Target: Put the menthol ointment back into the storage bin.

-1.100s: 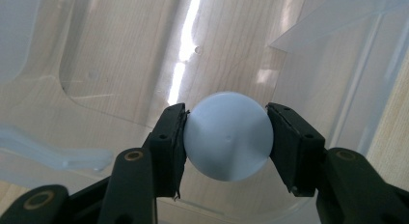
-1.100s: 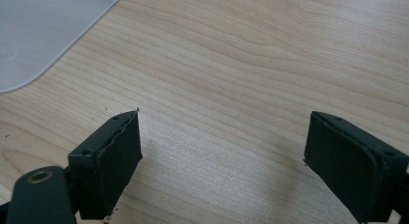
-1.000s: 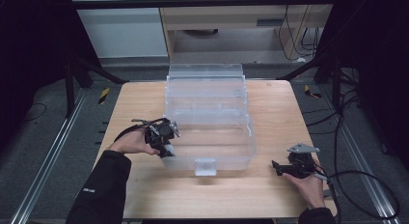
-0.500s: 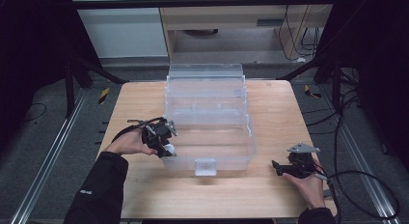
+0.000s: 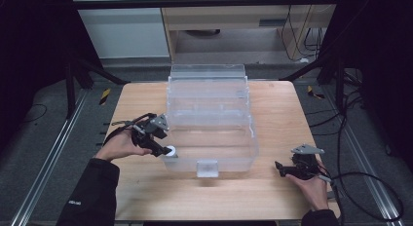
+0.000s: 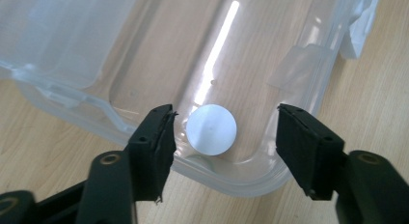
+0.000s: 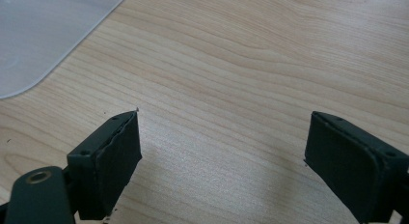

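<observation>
The left gripper (image 5: 165, 150) is held at the near left corner of a clear plastic box (image 5: 234, 138), jaws spread apart. Between and just beyond its tips a white disc (image 6: 211, 129) is seen lying inside the box corner (no pad contact is visible). The right gripper (image 5: 281, 170) is rested over bare wooden table (image 7: 251, 79), jaws wide apart, nothing gripped, with the box edge ahead to its left.

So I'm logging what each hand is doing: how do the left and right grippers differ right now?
The left gripper reaches the clear plastic box's near-left corner; the right gripper sits apart on the bare wooden table. A white disc lies inside the box between the left's fingers; nothing lies between the right's fingers. Both are open, holding nothing.
</observation>
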Motion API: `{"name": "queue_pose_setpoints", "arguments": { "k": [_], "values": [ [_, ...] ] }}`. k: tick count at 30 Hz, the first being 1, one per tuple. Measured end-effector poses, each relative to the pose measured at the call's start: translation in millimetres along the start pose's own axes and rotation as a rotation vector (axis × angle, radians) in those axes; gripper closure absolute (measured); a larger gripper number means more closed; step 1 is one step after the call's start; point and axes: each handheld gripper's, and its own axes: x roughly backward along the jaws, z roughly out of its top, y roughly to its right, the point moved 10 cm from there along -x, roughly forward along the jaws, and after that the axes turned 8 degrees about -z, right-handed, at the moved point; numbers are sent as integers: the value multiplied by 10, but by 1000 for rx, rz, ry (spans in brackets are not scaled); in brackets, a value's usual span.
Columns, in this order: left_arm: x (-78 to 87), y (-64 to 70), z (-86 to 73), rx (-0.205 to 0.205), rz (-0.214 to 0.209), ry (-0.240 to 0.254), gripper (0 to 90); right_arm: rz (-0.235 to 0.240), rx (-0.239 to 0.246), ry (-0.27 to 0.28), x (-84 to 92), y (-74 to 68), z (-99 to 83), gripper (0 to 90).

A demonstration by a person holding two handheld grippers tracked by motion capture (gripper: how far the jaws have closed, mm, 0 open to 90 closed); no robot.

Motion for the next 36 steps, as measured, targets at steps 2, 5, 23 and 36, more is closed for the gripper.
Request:
{"name": "queue_pose_setpoints", "arguments": {
  "k": [2,5,23,36],
  "values": [
    [44,22,-12,11,8,42,357,2,-3,0,3,-4,2,128],
    [126,42,-40,31,30,112,343,3,-11,2,9,-4,5,129],
    [434,-108,-810,395,370,497,260,9,-49,46,95,32,57,153],
    [384,-328,-1490,632,592,491,256,19,-49,61,124,21,68,153]
  ]
}}
